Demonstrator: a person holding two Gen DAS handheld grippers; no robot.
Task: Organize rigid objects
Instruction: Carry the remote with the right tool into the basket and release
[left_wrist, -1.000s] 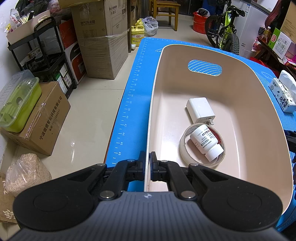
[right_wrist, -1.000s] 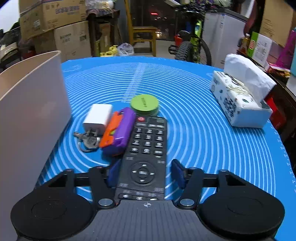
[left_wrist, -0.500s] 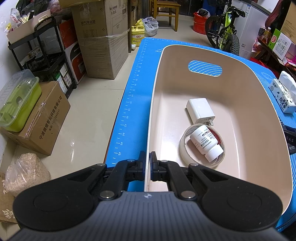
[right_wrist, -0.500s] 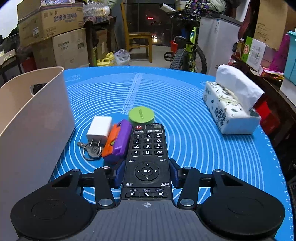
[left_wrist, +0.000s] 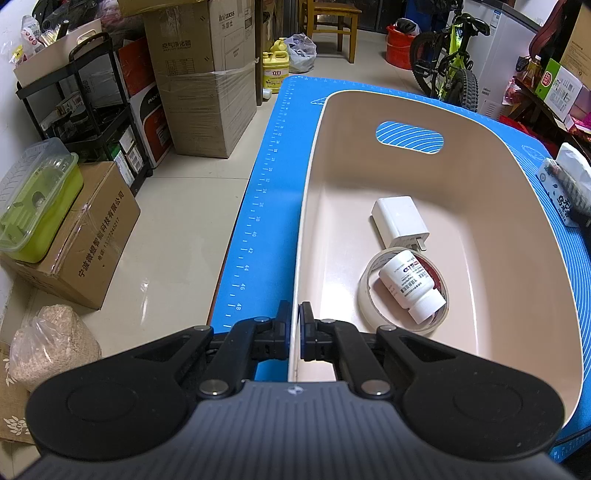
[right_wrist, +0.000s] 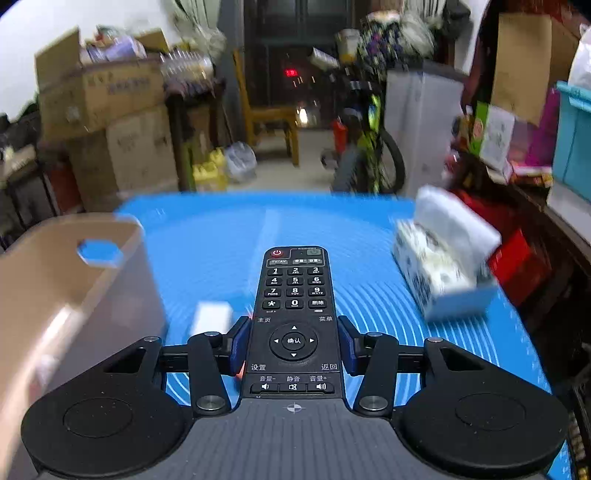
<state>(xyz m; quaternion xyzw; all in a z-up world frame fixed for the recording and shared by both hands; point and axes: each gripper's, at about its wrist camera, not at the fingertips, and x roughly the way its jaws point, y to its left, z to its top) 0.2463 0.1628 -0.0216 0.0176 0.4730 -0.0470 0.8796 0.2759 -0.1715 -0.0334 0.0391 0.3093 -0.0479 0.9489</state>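
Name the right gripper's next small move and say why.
Probably swing left over the beige bin before opening: the right gripper is clamped on the remote above the blue mat, while the left gripper pinches the bin's rim.

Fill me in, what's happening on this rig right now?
A person is sorting small items into a beige bin on a blue mat. The left gripper is clamped on the bin's near wall. The right gripper holds a black remote by its sides, lifted above the mat. Already in the bin: a white charger, a tape roll and a pill bottle.
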